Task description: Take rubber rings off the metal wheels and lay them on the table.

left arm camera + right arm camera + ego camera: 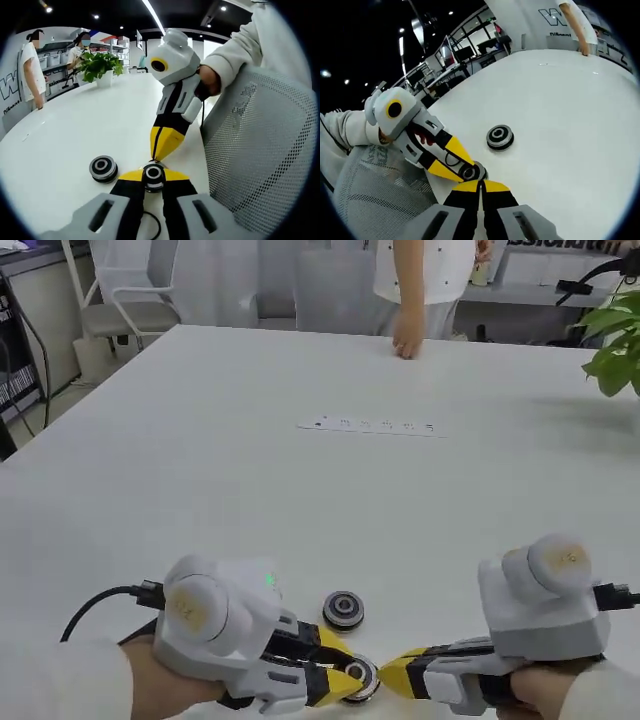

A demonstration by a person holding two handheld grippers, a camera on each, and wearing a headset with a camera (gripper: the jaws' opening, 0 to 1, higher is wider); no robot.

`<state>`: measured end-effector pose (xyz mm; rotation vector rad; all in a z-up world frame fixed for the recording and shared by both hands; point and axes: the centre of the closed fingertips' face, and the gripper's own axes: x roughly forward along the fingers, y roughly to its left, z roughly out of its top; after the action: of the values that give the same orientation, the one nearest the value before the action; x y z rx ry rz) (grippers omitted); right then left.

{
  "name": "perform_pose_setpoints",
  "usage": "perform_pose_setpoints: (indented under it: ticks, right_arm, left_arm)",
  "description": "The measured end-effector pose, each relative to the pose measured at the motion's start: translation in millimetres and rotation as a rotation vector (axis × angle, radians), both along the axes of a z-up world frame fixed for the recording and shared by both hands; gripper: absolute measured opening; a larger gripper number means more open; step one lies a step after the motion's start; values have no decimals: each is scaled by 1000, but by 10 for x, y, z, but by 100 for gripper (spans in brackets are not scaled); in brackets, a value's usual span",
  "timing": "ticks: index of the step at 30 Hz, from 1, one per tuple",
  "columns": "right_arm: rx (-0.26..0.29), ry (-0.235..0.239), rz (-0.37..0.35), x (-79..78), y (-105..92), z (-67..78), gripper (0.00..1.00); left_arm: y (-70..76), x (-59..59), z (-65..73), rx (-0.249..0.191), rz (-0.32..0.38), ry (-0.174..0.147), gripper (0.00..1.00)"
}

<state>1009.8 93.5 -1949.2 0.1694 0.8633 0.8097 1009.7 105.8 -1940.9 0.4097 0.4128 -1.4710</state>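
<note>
Metal wheel (153,175) first: my left gripper (153,184) has its jaws closed on it from both sides, low at the near edge of the white table (300,500). My right gripper (480,184) has its jaws pressed together with no gap, and the tips touch that wheel's rim. Whether they pinch any rubber, I cannot tell.

The head view puts both grippers tip to tip at the bottom. The second wheel (343,609) lies flat just beyond them, apart from both.

The left gripper view adds a thin black loop (160,226) on the table beneath my left jaws; ring or cable, I cannot say. It also adds a mesh chair back (260,150) beside me. The right gripper view gives my left gripper's flank and my sleeve (345,127).

Farther off, the head view has a row of sockets (370,426), a person's hand (407,340) on the far edge, and a plant (615,340).
</note>
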Motion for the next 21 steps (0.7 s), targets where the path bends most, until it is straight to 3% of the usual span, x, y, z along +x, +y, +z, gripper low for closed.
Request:
perform_pose_setpoints:
  ticks: [21]
  right_arm:
    - [-6, -25, 22, -2, 44, 46, 0]
  left_arm:
    - [3, 12, -4, 7, -1, -11, 8]
